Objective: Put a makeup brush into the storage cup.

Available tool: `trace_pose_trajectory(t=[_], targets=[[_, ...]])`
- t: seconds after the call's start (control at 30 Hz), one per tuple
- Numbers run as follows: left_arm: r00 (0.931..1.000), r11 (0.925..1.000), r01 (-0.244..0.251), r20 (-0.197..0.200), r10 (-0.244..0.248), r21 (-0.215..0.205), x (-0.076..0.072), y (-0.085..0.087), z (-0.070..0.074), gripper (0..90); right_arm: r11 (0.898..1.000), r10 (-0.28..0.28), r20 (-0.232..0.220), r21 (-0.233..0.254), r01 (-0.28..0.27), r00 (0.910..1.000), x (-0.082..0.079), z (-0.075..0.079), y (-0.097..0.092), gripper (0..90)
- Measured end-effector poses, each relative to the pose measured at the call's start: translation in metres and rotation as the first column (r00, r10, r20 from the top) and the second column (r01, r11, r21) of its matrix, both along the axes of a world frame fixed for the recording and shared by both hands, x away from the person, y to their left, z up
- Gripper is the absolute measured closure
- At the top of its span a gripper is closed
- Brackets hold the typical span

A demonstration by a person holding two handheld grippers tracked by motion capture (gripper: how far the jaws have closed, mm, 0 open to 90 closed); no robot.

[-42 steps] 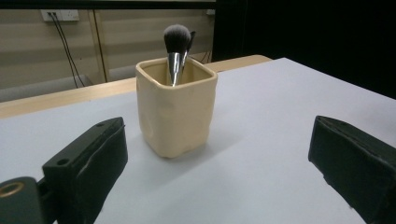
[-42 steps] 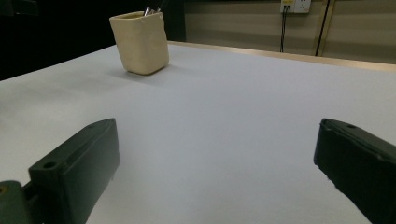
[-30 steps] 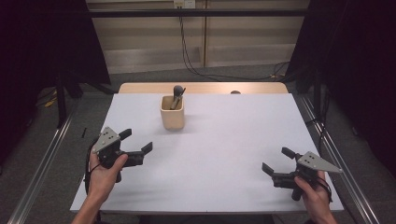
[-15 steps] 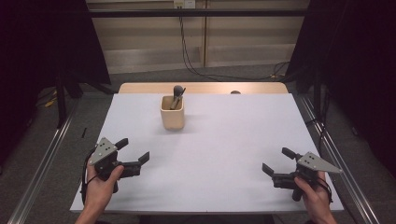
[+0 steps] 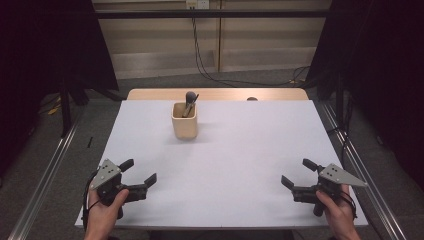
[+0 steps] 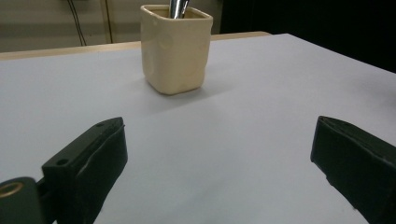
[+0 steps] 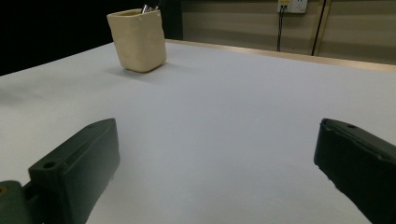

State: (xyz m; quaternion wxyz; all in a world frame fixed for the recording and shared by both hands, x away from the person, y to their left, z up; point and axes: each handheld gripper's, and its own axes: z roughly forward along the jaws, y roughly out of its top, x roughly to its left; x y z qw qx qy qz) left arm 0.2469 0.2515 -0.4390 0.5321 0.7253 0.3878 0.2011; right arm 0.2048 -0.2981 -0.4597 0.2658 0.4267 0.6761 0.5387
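1. A cream cup (image 5: 184,120) stood upright on the white table (image 5: 240,150), toward its far edge, with a grey-headed brush (image 5: 189,101) leaning inside it.
2. The left gripper (image 5: 138,174) sat well nearer the person than the cup and a little to its left, low over the table, its jaws wide apart with nothing between them.
3. The right gripper (image 5: 299,172) sat well apart from the cup, toward the near right corner, jaws likewise wide and gripping nothing.
4. Both grippers pointed roughly toward the cup.
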Motion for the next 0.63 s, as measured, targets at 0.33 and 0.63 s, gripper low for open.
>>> trace_pose_trajectory(t=[0.33,0.63], targets=[[0.9985,0.9996,-0.029,0.046,0.029,-0.006,-0.011,0.007,-0.003,3.6,1.000,-0.011,0.017,-0.010,0.011,0.9998,-0.003,0.001,0.001,0.0],[0.9995,0.9998,-0.018,0.027,0.018,0.005,-0.012,0.005,-0.005,3.2,1.000,0.004,0.006,-0.015,-0.003,1.0000,-0.003,0.001,0.003,0.0]])
